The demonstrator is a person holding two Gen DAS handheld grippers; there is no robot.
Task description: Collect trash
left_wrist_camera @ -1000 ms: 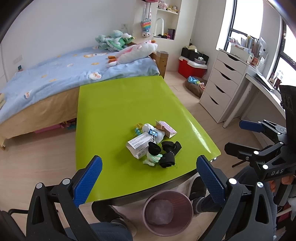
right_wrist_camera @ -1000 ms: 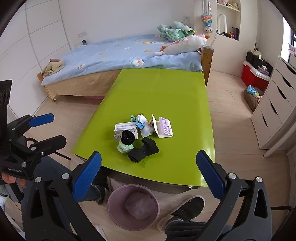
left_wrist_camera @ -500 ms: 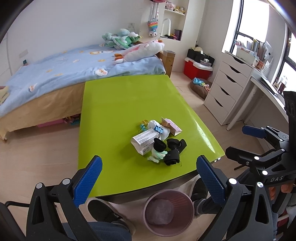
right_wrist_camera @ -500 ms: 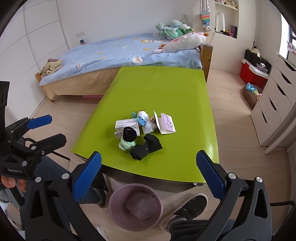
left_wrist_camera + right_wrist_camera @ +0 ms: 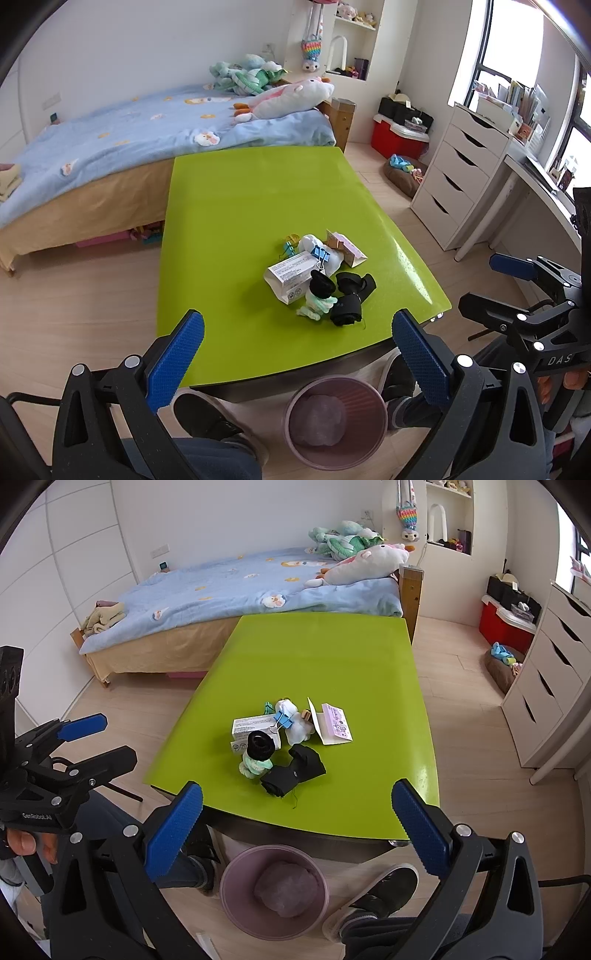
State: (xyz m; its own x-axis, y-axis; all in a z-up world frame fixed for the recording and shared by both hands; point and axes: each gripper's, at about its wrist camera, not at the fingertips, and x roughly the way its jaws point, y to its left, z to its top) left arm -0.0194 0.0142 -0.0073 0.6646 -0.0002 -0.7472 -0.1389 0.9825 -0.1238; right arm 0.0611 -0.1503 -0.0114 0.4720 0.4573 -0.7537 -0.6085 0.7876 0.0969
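A small heap of items lies on the green table (image 5: pixel 236 206) near its front edge: a white box (image 5: pixel 290 275), a crumpled white tissue (image 5: pixel 314 245), a blue binder clip (image 5: pixel 320 255), a pink card (image 5: pixel 347 246), a black-hatted small doll (image 5: pixel 319 293) and black cloth (image 5: pixel 351 295). The heap also shows in the right wrist view (image 5: pixel 284 738). A pink waste bin (image 5: pixel 334 419) stands on the floor below the table edge, also in the right wrist view (image 5: pixel 275 890). My left gripper (image 5: pixel 299 354) and right gripper (image 5: pixel 297 830) are open and empty, held above the bin, short of the heap.
A bed (image 5: pixel 129 147) with plush toys stands behind the table. A white drawer unit (image 5: pixel 458 184) and desk are at the right. The person's shoes (image 5: pixel 373 897) are on the floor beside the bin.
Both grippers have shifted slightly, so the table and heap sit a little differently in view. Both jaws stay open and nothing was picked up.
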